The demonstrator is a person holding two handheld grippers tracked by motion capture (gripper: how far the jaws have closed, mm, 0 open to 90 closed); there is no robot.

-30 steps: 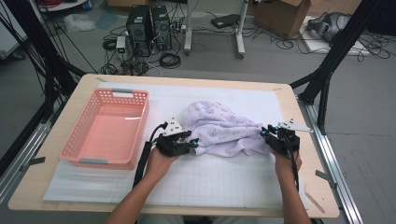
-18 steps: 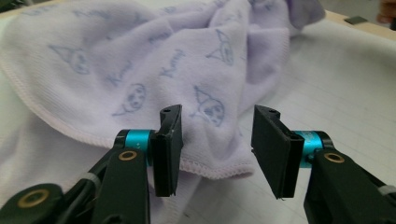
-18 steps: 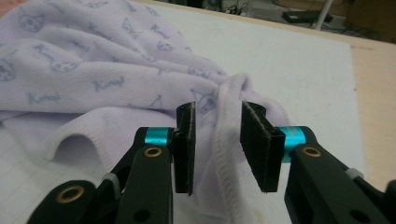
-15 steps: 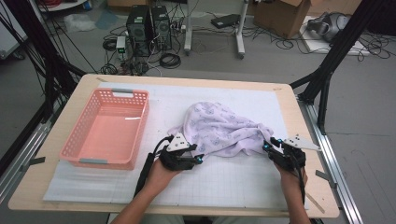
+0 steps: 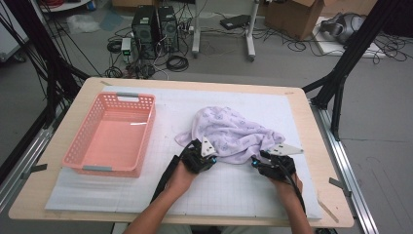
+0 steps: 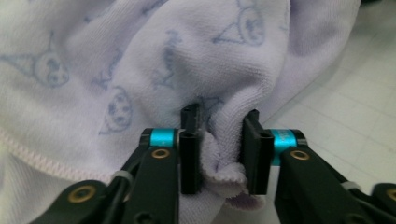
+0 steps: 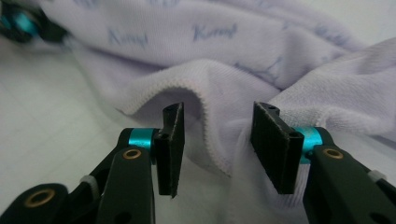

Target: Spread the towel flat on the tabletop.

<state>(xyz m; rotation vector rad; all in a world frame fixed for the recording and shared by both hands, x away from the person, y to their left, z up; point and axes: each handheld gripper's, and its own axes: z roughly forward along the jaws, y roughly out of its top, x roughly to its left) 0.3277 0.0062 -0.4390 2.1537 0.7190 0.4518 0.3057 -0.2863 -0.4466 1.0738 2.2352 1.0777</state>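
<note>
The jaws of the left gripper (image 6: pixel 219 154) stand partly apart with a bunched fold of lavender towel (image 6: pixel 154 70) pressed between them, so they have hold of the cloth's edge. The jaws of the right gripper (image 7: pixel 226 149) stand wider apart; a hemmed fold of the same towel (image 7: pixel 261 51) lies in the gap, touching the right-hand jaw, but they are not closed on it.

From largest to smallest: a wooden counter (image 5: pixel 321 122) carries a white gridded mat (image 5: pixel 243 185) over most of its top. On the mat's left side sits a pink plastic basket (image 5: pixel 75 158) with perforated walls, empty inside. Right of the basket, near the middle of the mat, the towel (image 5: pixel 229 131) lies crumpled in a loose heap, printed with small blue cartoon figures and script lettering.

In the high view, the left gripper (image 5: pixel 199 156) meets the towel's near left edge, and the right gripper (image 5: pixel 272 163) meets its near right edge. A person's forearms reach in from the bottom, one hand on each gripper.
</note>
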